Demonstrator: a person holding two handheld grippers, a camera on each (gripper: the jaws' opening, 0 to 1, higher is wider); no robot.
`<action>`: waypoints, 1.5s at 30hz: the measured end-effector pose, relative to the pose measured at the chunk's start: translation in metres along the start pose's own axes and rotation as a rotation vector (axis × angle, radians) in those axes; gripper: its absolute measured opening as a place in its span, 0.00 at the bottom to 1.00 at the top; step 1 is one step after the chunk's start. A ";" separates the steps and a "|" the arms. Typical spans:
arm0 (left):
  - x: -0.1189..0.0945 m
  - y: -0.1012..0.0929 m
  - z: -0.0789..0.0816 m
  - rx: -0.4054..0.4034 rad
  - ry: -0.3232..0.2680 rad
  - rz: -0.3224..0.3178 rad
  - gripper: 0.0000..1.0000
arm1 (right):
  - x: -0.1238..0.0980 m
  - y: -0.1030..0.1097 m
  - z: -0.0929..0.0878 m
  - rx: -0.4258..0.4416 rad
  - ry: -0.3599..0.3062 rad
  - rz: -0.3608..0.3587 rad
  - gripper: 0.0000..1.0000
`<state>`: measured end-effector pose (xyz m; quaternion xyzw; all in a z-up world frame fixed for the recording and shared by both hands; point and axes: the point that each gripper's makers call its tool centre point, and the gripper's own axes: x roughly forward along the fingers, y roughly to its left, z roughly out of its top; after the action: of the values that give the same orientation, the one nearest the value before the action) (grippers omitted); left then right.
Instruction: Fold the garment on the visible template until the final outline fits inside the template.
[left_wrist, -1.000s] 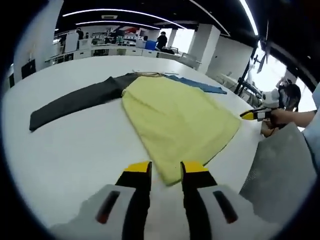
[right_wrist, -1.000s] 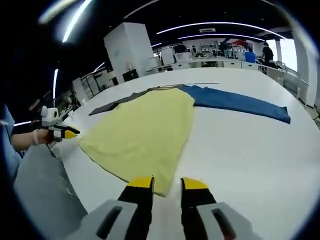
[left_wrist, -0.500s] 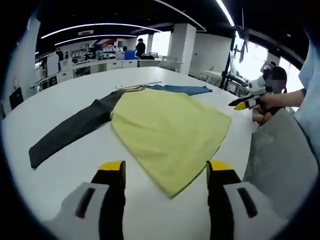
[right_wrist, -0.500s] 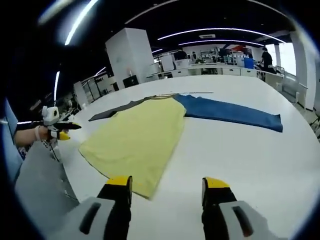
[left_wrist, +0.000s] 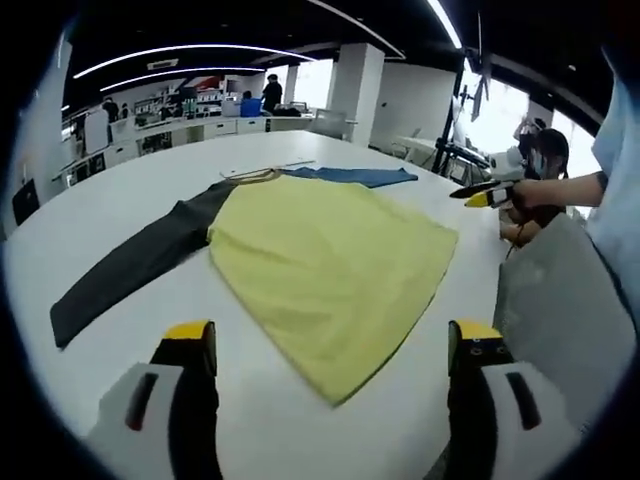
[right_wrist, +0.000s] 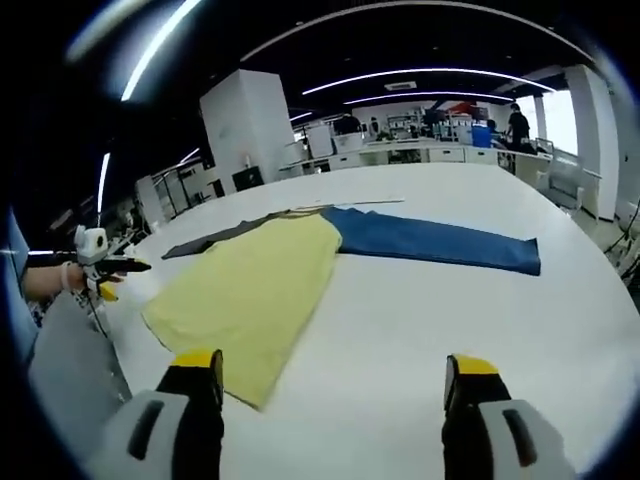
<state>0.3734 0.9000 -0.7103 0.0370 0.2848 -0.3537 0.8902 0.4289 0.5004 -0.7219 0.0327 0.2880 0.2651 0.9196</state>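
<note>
Garment: yellow fabric shirt (left_wrist: 330, 270) with dark grey sleeve (left_wrist: 130, 270) and blue sleeve (right_wrist: 430, 240), flat on white worktop (right_wrist: 400, 340) ahead of both claws.
Left claw (left_wrist: 330, 350): wide open, empty.
Right claw (right_wrist: 330, 375): wide open, empty.
Progress: apparently early; both sleeves unfolded, folding remains.

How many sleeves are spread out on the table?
2: a dark grey sleeve stretching away from one side of the yellow body, and a blue sleeve stretching from its other side across the table.

distant people (left_wrist: 272, 95) too small, perhaps blurred, collar (left_wrist: 256, 177) indistinct
</note>
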 end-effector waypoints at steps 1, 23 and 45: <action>0.000 0.000 0.001 -0.003 -0.003 0.000 0.93 | 0.001 -0.005 0.003 0.004 -0.004 -0.005 0.91; 0.005 0.012 0.013 -0.019 -0.031 0.031 0.79 | 0.015 -0.148 0.068 0.147 -0.110 -0.188 0.79; 0.002 0.037 0.010 -0.082 -0.087 0.133 0.62 | 0.061 -0.249 0.051 0.314 -0.052 -0.333 0.36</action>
<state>0.4034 0.9240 -0.7074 0.0040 0.2570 -0.2832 0.9240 0.6158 0.3227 -0.7638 0.1343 0.3032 0.0608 0.9414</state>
